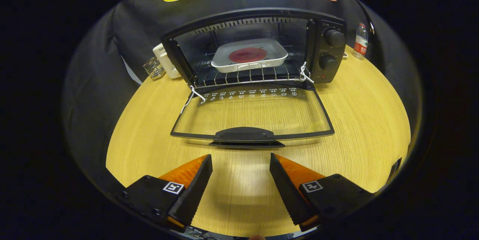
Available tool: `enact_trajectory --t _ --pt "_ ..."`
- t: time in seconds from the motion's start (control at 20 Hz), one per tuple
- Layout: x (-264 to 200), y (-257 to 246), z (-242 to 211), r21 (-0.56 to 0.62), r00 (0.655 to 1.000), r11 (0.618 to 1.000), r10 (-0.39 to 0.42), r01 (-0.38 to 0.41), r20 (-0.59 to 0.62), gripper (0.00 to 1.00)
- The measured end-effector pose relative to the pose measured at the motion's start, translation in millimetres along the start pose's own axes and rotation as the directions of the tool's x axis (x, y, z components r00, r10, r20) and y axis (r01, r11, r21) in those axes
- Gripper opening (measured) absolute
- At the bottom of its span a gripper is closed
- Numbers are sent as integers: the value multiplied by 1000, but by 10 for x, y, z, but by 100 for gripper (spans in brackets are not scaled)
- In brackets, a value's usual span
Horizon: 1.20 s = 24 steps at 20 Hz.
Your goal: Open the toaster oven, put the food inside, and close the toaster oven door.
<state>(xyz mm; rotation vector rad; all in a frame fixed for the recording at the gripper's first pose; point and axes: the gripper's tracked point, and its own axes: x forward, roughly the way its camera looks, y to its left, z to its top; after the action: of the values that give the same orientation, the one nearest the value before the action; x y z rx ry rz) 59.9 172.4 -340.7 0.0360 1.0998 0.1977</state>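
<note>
A black toaster oven [329, 51] stands at the back of the wooden table, its glass door [252, 114] folded flat down toward me with the handle [245, 135] at its near edge. Inside, on the wire rack [247, 76], sits a white tray [224, 64] holding a round dark-red piece of food [247, 55]. My gripper [240, 158] is open with nothing between its fingers. It hovers over the table a little short of the door handle, which lies just ahead of the fingertips.
A white box [163, 60] and a small clear ridged object [153, 68] sit left of the oven. A plastic water bottle [360, 41] stands to its right at the table's back edge. Bare wooden tabletop [366, 120] spreads on both sides of the door.
</note>
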Motion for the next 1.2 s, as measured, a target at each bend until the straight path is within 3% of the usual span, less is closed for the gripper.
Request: enact_trajectory --t 0.35,0.7,1.2 --pt "173 -78 20 -56 994 994 -96 93 -45 98" --pt "281 -104 37 -10 983 984 -176 176 -50 97" --pt "134 -79 94 -16 984 984 -175 176 20 96"
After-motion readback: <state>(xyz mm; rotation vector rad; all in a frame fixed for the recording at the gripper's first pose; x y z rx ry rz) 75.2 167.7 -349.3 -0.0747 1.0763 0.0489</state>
